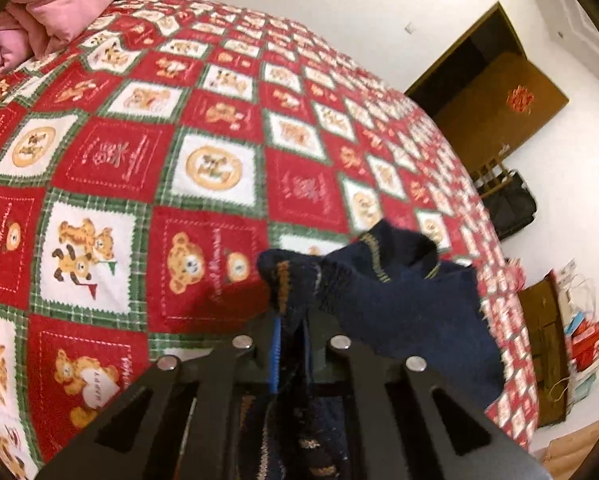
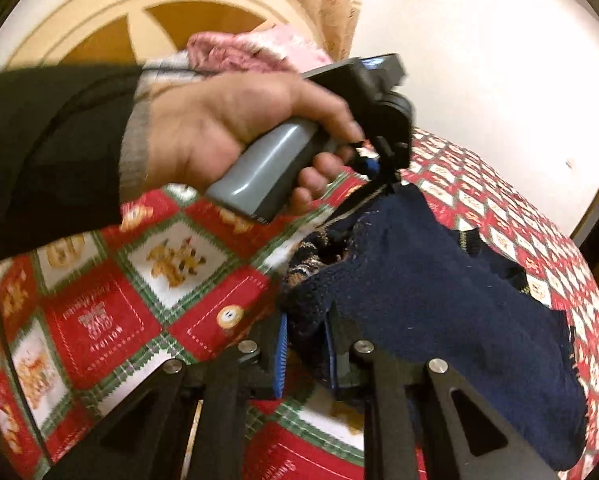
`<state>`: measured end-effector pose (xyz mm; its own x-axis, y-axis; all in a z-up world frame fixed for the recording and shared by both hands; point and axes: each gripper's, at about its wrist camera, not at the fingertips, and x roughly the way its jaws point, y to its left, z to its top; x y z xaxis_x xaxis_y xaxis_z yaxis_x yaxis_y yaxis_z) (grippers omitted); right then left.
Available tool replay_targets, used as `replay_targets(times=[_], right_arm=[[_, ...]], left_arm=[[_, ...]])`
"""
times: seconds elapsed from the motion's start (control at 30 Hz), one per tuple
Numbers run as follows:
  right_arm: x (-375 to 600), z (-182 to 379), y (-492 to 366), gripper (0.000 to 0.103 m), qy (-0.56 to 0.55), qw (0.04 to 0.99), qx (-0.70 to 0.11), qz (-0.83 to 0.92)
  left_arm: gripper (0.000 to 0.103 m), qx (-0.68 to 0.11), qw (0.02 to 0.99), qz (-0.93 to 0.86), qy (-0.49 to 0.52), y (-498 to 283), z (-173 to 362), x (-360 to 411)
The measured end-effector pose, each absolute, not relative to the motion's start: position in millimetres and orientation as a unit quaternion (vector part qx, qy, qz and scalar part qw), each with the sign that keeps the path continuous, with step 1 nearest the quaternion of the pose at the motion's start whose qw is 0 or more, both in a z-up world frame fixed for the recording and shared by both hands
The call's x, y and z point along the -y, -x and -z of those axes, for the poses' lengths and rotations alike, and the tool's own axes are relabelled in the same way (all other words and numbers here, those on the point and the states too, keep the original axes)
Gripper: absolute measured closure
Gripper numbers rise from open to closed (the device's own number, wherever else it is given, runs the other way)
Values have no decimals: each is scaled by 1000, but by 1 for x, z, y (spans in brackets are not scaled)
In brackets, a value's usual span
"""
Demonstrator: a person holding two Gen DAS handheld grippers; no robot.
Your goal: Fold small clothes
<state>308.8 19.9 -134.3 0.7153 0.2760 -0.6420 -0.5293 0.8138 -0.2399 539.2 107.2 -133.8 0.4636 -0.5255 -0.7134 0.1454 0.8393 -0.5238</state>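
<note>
Holding a dark blue sock [image 1: 399,292] between your two grippers, you keep it lifted above the bedspread [image 1: 147,168] with its red and white bear squares. Your left gripper [image 1: 289,320] is pressed together on one end of the sock, and your right gripper [image 2: 305,344] pinches the other bunched end between its blue pads [image 2: 281,344]. In the right wrist view, your left hand [image 2: 227,136] grips the grey handle [image 2: 267,172], and pink bedding [image 1: 55,12] lies far up the bed.

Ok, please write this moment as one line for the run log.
step: fold | item: navy sock held above bedspread | left gripper: shut on sock | right gripper: shut on sock
</note>
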Motion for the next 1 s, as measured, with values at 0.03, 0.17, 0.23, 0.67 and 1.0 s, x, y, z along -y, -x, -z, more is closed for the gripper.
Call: replay_targets(times=[0.03,0.17,0.23,0.67,1.0], right_arm=[[-10,127,-308,88,195,906,-301,-223],[27,106,-309,88,144,919,-298,-216],[46,97,-309,88,115,923,-301,-211],[186,69,-322,89,-25,941,-299,-154],[299,101,-330,89,-115,925,-349,-97]], left_arm=[[95,-475,831,201,209,-539,130,-106],[95,-460,829,202,246,-538,112,-104],[95,-454,827,208,257,-539,104,-98],[96,-441,830,261,219,-555,60,35],[95,-485,820,268,146,-569,90,146]])
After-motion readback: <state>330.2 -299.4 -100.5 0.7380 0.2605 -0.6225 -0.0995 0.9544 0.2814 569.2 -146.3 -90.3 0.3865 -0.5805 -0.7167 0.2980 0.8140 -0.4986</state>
